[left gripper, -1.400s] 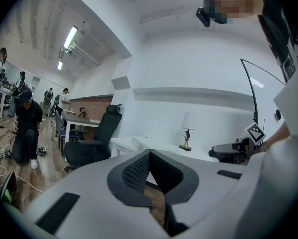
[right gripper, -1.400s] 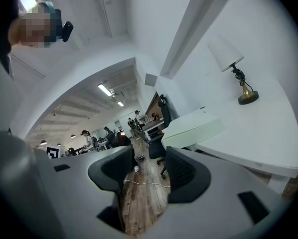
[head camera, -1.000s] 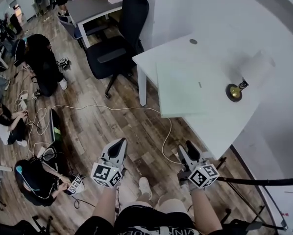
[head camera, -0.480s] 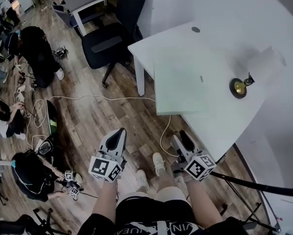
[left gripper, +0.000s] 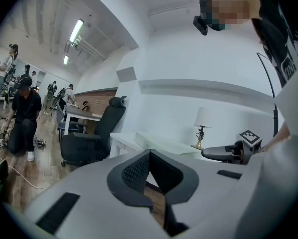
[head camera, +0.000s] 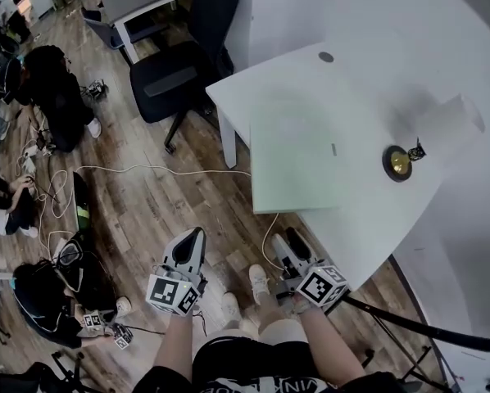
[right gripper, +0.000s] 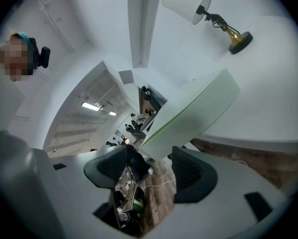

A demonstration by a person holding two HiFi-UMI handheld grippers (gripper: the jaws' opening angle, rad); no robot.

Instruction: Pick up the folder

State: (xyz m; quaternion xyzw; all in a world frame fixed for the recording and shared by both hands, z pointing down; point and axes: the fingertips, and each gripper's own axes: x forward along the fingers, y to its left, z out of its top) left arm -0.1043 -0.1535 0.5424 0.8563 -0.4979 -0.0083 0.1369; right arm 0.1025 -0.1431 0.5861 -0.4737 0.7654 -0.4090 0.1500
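Observation:
A pale green folder (head camera: pixel 298 150) lies flat on the white table (head camera: pixel 368 211), its near edge hanging over the table's front. In the right gripper view the folder (right gripper: pixel 194 111) shows edge-on just ahead of the jaws. My right gripper (head camera: pixel 286 240) is short of that near edge and lower. Its jaws are opening, and nothing is between them (right gripper: pixel 151 153). Further left over the wooden floor, my left gripper (head camera: pixel 193 237) has its pads meeting at the tips (left gripper: pixel 149 154) and holds nothing. The folder (left gripper: pixel 164 144) appears beyond it.
A brass lamp (head camera: pixel 402 160) with a white shade stands on the table right of the folder. A black office chair (head camera: pixel 175 72) sits by the table's far left corner. Cables (head camera: pixel 147 170) and seated people (head camera: pixel 52 97) cover the floor at left. A black pole (head camera: pixel 409 322) slants at lower right.
The table and folder have come closer to both grippers. The right gripper has rolled, and its jaws stand wider apart. The left gripper stays shut.

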